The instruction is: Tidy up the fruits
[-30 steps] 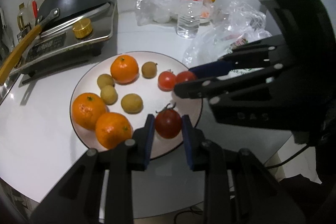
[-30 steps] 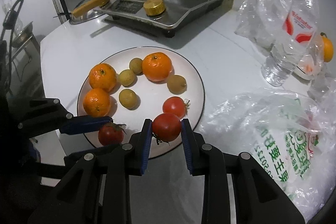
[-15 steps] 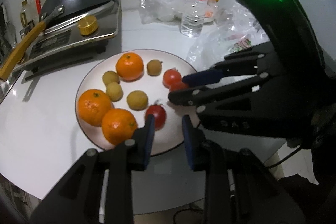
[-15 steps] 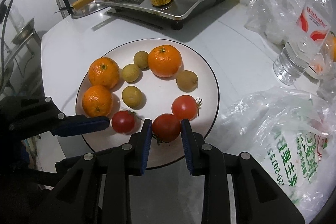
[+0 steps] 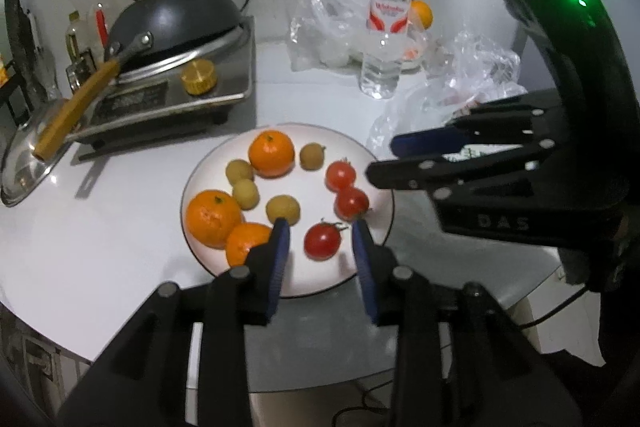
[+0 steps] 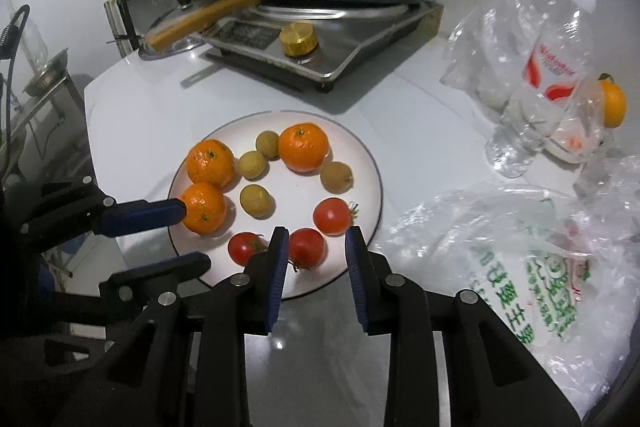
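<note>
A white plate (image 5: 376,251) (image 6: 360,155) on the white table holds three oranges, several small brown longans and three red tomatoes. My left gripper (image 5: 319,237) is open; a tomato (image 5: 322,240) lies on the plate between its fingertips, untouched as far as I can see. My right gripper (image 6: 315,247) is open just above the plate's near rim; a tomato (image 6: 306,248) lies beside its left finger. The right gripper also shows in the left wrist view (image 5: 386,159), and the left gripper in the right wrist view (image 6: 192,231).
A portable stove (image 5: 168,99) (image 6: 320,47) with a black wok stands behind the plate. A water bottle (image 5: 384,31) (image 6: 536,95), crumpled plastic bags (image 6: 520,247) and another orange (image 5: 422,13) (image 6: 612,99) lie to the right. The table edge is close in front.
Both grippers have let go of their tomatoes onto the plate, opened and pulled back and up. The plate now looks farther away in both views.
</note>
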The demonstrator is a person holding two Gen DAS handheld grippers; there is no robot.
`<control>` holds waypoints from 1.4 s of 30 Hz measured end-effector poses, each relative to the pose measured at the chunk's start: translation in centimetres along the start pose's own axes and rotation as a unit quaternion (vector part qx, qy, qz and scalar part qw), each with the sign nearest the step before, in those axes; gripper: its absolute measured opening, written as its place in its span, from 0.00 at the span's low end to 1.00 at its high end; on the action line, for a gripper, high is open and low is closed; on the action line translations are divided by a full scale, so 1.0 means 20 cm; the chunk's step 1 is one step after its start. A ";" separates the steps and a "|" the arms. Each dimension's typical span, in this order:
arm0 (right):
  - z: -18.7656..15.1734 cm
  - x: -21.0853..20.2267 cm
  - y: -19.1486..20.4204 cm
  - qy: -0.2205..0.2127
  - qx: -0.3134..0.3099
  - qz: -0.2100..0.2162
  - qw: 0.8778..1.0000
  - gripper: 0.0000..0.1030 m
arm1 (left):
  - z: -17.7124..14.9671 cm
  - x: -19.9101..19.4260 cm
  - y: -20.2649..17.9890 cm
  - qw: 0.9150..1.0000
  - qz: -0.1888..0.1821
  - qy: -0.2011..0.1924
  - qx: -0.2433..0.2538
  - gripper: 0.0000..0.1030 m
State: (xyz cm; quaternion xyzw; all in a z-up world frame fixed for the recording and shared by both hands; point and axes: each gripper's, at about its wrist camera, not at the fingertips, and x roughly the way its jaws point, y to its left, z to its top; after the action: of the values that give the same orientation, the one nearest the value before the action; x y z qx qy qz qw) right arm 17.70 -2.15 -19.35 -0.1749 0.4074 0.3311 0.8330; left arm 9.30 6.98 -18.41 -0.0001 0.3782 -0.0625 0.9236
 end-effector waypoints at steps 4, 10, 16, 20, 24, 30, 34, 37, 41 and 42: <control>-0.02 -0.11 -0.02 -0.020 0.006 -0.011 1.000 0.39 | 0.03 -0.07 -0.01 1.000 0.006 -0.019 -0.007 0.50; -0.04 -0.30 -0.06 -0.056 0.018 -0.031 0.998 0.39 | 0.08 -0.19 -0.06 0.999 0.016 -0.048 -0.008 0.51; -0.07 -0.48 -0.10 -0.089 0.025 -0.051 0.994 0.45 | 0.12 -0.31 -0.13 0.997 0.018 -0.080 -0.007 0.66; -0.09 -0.60 -0.11 -0.112 0.031 -0.063 0.991 0.46 | 0.16 -0.38 -0.16 0.995 0.020 -0.101 -0.012 0.71; -0.12 -0.72 -0.13 -0.135 0.037 -0.076 0.987 0.47 | 0.19 -0.46 -0.20 0.992 0.026 -0.119 -0.010 0.78; -0.15 -0.87 -0.15 -0.165 0.045 -0.094 0.981 0.50 | 0.24 -0.59 -0.24 0.988 0.024 -0.154 -0.016 0.85; -0.17 -0.97 -0.15 -0.183 0.045 -0.104 0.976 0.51 | 0.27 -0.66 -0.28 0.985 0.029 -0.168 -0.015 0.85; -0.18 -1.04 -0.15 -0.196 0.044 -0.110 0.973 0.51 | 0.28 -0.70 -0.30 0.983 0.031 -0.179 -0.015 0.85; -0.18 -1.12 -0.13 -0.211 0.041 -0.118 0.969 0.51 | 0.30 -0.77 -0.32 0.980 0.035 -0.194 -0.013 0.85; -0.18 -1.14 -0.13 -0.214 0.041 -0.119 0.969 0.51 | 0.30 -0.79 -0.33 0.979 0.036 -0.198 -0.012 0.85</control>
State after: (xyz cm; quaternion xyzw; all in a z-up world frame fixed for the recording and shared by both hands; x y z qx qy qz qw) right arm 7.18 -15.32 -3.48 -0.1131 0.2087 0.2421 0.9408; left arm 1.60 1.96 -2.79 -0.0097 0.1880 -0.0237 0.9818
